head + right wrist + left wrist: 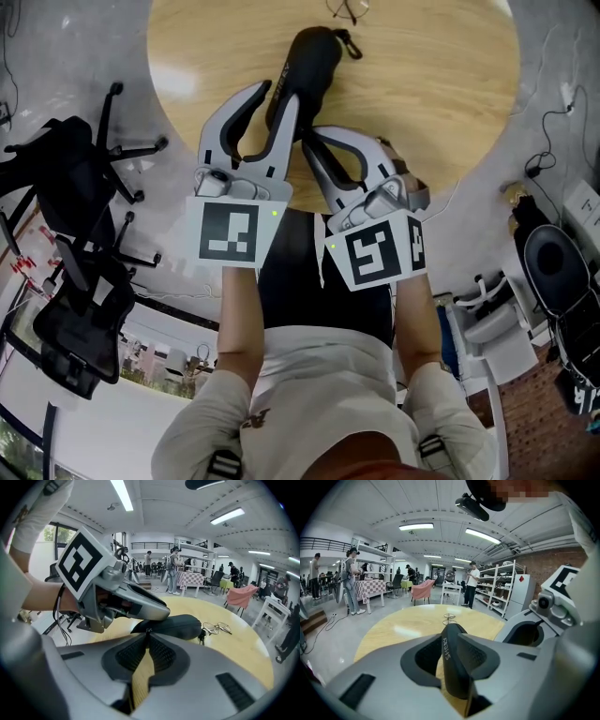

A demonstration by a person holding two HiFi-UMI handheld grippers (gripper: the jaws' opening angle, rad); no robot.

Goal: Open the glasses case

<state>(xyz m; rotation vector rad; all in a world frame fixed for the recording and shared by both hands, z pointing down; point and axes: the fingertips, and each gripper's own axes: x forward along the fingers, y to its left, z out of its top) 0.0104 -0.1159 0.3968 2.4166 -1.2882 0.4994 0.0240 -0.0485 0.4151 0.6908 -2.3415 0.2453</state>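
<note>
The left gripper's (pixel 277 94) fingers clamp the soft black zip-up glasses case (pixel 305 70) at the middle of the round wooden table (pixel 441 94). The right gripper's (pixel 314 134) fingers pinch its small zip pull (pixel 148 631). Light and squashy, the case probably needs steadying.

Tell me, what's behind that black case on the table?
Wire-framed glasses lie on the table beyond the case, at its far end. The case is shut, so its inside is hidden.

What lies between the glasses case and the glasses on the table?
Only the black clip on the end of the glasses case; otherwise bare wooden table up to the glasses, clearest in the right gripper view.
</note>
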